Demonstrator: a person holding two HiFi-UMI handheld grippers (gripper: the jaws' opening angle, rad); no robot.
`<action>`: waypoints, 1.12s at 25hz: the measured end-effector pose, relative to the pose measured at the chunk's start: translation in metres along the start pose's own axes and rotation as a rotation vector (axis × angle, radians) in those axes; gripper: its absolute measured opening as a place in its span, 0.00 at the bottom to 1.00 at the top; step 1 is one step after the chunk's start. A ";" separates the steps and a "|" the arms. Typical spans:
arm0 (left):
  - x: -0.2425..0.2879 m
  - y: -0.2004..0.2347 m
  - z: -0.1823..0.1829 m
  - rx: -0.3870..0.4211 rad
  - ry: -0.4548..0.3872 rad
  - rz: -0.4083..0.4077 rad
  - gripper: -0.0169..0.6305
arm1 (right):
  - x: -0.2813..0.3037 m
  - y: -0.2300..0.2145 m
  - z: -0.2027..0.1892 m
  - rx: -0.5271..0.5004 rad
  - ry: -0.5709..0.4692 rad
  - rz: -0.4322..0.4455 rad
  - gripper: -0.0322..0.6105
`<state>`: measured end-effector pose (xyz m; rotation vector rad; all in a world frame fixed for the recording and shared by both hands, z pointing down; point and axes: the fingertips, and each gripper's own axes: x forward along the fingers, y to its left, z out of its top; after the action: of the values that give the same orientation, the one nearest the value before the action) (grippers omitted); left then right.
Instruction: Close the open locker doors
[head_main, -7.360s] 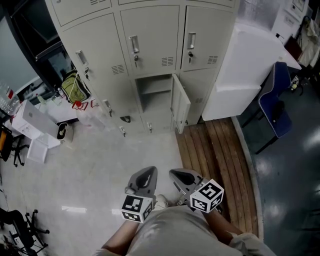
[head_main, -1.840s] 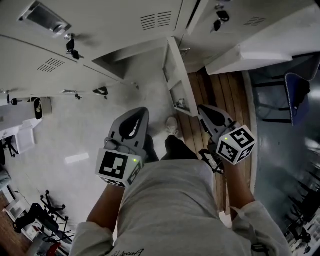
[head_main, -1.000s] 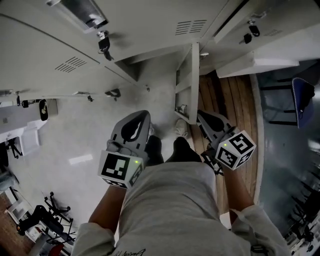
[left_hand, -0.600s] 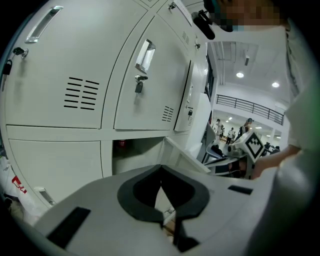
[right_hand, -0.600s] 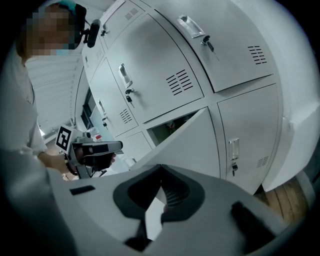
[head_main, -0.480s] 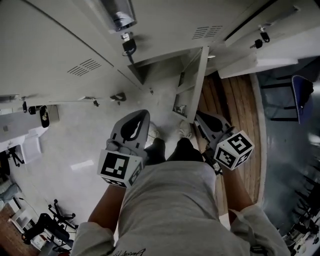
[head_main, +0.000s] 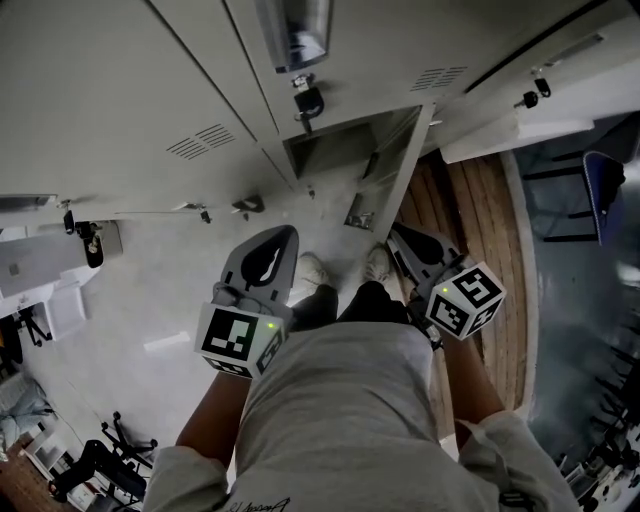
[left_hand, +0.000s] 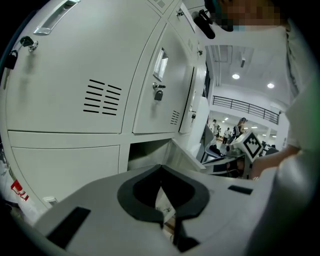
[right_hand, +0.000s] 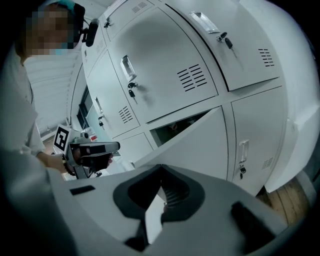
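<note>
One low locker compartment (head_main: 345, 150) stands open in the bank of grey lockers, its door (head_main: 398, 180) swung out toward me. My left gripper (head_main: 285, 232) is held low in front of my body, shut and empty, left of the door. My right gripper (head_main: 396, 232) is also shut and empty, its tips just below the door's free edge without touching it. The left gripper view looks over my left gripper (left_hand: 161, 167) into the open compartment (left_hand: 145, 152). Beyond my right gripper (right_hand: 161, 167) in the right gripper view is the door's outer face (right_hand: 200, 145).
The other locker doors are closed; a key hangs in a lock (head_main: 308, 100) above the opening. A wooden platform (head_main: 480, 230) lies to the right, with a blue chair (head_main: 610, 190) beyond. A white box (head_main: 40, 270) sits at the left, and my shoes (head_main: 310, 268) are near the lockers.
I have walked up close to the lockers, so the open compartment and its door now sit just ahead of both grippers. Both grippers stayed shut.
</note>
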<state>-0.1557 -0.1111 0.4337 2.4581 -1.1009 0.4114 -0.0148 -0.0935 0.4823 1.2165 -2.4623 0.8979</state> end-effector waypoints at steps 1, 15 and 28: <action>-0.002 0.003 0.000 -0.001 -0.003 0.000 0.05 | 0.003 0.002 0.001 -0.005 0.001 -0.001 0.09; -0.016 0.026 0.009 -0.016 -0.043 0.023 0.05 | 0.033 0.017 0.012 -0.080 0.045 0.028 0.09; -0.014 0.022 0.015 -0.050 -0.060 0.091 0.05 | 0.050 0.025 0.019 -0.134 0.101 0.134 0.09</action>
<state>-0.1801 -0.1223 0.4196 2.3975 -1.2356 0.3354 -0.0645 -0.1248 0.4804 0.9488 -2.5018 0.7922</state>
